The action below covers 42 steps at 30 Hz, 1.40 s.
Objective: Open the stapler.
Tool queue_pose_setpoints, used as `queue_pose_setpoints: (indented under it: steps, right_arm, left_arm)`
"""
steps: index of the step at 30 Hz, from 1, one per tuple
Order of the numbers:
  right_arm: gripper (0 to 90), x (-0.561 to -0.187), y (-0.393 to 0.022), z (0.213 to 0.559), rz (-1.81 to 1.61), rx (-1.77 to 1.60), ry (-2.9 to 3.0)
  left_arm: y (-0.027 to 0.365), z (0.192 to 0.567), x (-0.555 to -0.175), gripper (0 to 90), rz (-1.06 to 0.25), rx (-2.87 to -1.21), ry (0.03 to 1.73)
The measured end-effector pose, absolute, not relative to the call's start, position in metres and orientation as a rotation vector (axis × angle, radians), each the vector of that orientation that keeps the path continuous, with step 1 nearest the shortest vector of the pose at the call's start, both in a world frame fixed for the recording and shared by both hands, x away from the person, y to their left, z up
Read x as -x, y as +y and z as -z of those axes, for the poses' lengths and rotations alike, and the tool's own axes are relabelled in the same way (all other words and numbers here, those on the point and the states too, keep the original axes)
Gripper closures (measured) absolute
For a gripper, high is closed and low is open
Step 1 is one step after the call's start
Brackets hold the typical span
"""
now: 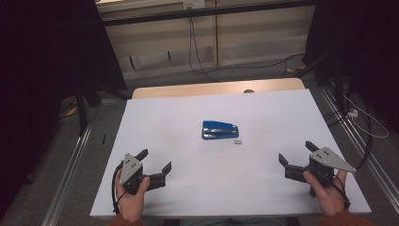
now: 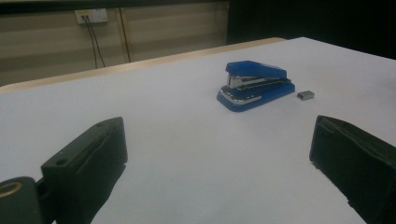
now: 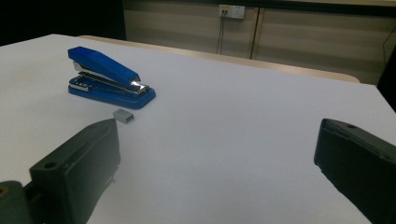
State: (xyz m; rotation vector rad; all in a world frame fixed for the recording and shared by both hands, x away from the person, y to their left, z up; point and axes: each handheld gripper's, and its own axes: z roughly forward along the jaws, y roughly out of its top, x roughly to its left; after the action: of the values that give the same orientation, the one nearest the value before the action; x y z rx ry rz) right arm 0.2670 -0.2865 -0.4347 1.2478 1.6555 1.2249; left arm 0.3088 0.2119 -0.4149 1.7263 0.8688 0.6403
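A blue stapler lies in the middle of the white table, closed and flat on its base. A small grey block of staples rests just in front of its right end. The left gripper is held near the table's front left, open, nothing between its jaws. Over at the front right, the right gripper is open and empty too. From the left gripper view the stapler and staples lie ahead to the right. The right gripper view has the stapler and staples ahead to the left.
A wooden edge runs along the table's far side. Beyond it are a pale wall panel with hanging cables and dark curtains on both sides. Metal rails flank the table on the floor.
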Motion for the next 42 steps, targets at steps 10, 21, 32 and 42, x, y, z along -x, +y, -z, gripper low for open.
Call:
queue_pose_setpoints:
  steps: [10,21,32,42]
  right_arm:
    - [1.4,-0.27,-0.284,0.437,-1.254,-1.247,1.704]
    - [1.9,-0.272,-0.282,0.437,-1.275,-1.242,1.73]
    - [1.9,-0.279,-0.27,0.44,-1.29,-1.193,1.798]
    - [1.5,-0.292,-0.258,0.442,-1.315,-1.169,1.828]
  left_arm:
    - [0.213,0.417,-0.311,4.1,-0.649,-1.745,0.897]
    - [0.212,0.418,-0.312,3.8,-0.626,-1.781,0.877]
    - [0.207,0.419,-0.313,5.9,-0.608,-1.818,0.847]
    - [0.207,0.418,-0.317,7.7,-0.566,-1.85,0.821]
